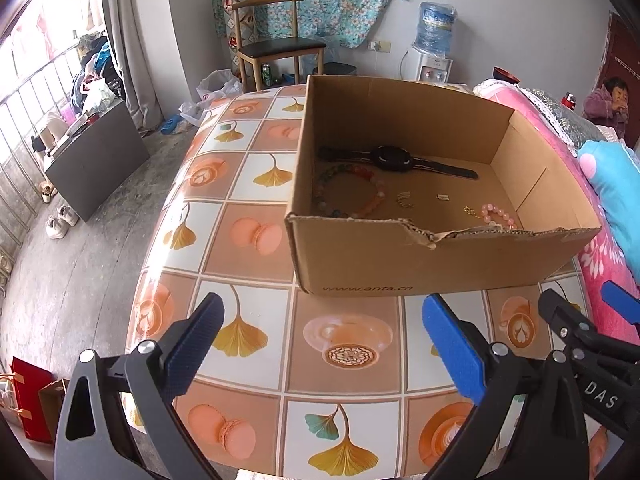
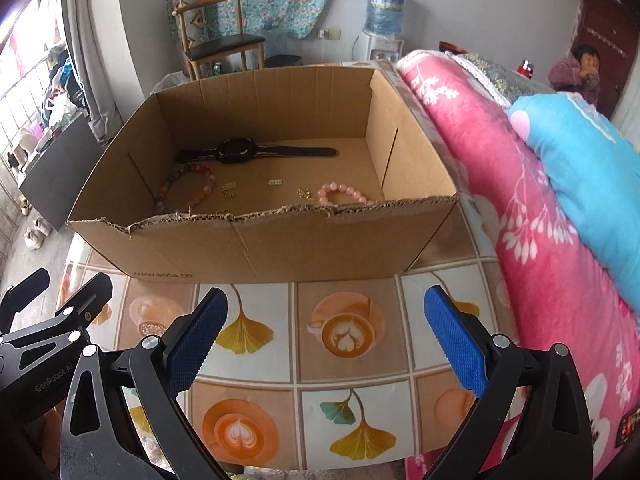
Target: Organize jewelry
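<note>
Left claw (image 1: 322,346) and right claw (image 2: 326,338), both spread wide and empty, poised over bench (image 2: 344,380) before cardboard box (image 2: 280,246) gathering watch (image 2: 240,151), bracelets, small trinkets together.

The box (image 2: 280,240) stands open at the top, and its torn near wall is the barrier ahead of both grippers. Inside, the watch (image 2: 248,151) lies across the back, a multicoloured bracelet (image 2: 188,188) sits in the left corner, a pink bracelet (image 2: 340,194) lies near the front wall, with small clasps (image 2: 230,191) between them; the right part of the floor is bare. The tablecloth (image 2: 344,392) before the box is free. The quilt (image 2: 500,168) presses close along the box's right side. Left of the box the table (image 1: 240,184) lies bare.
</note>
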Demonstrator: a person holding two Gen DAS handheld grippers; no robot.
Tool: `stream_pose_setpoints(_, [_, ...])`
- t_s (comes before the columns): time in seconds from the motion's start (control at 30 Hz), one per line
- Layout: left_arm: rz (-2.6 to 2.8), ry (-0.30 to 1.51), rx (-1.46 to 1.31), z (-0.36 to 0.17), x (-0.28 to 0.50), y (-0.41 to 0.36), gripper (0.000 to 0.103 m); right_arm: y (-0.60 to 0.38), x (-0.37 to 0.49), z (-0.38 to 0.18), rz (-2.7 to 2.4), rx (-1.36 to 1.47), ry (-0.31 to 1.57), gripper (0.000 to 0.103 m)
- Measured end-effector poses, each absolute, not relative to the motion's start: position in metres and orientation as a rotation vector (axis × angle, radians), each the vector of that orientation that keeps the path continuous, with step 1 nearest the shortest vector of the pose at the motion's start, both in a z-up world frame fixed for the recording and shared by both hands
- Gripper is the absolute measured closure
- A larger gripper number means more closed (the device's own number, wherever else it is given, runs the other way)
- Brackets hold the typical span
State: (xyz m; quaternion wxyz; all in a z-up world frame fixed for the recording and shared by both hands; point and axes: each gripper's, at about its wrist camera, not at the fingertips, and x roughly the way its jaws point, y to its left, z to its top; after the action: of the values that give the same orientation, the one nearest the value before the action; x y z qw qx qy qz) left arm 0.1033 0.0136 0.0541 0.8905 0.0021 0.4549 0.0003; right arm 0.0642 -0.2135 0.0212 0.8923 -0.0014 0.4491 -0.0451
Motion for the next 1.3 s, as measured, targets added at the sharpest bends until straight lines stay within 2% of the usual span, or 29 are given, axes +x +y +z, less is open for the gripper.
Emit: stream_pose_setpoints(1.3, [-0.013, 0.978, -0.012, 0.0515, 0.1024, 0.0105, 0.005, -0.2214, 0.0639, 0.0266, -0.107, -0.012, 0.914, 0.008])
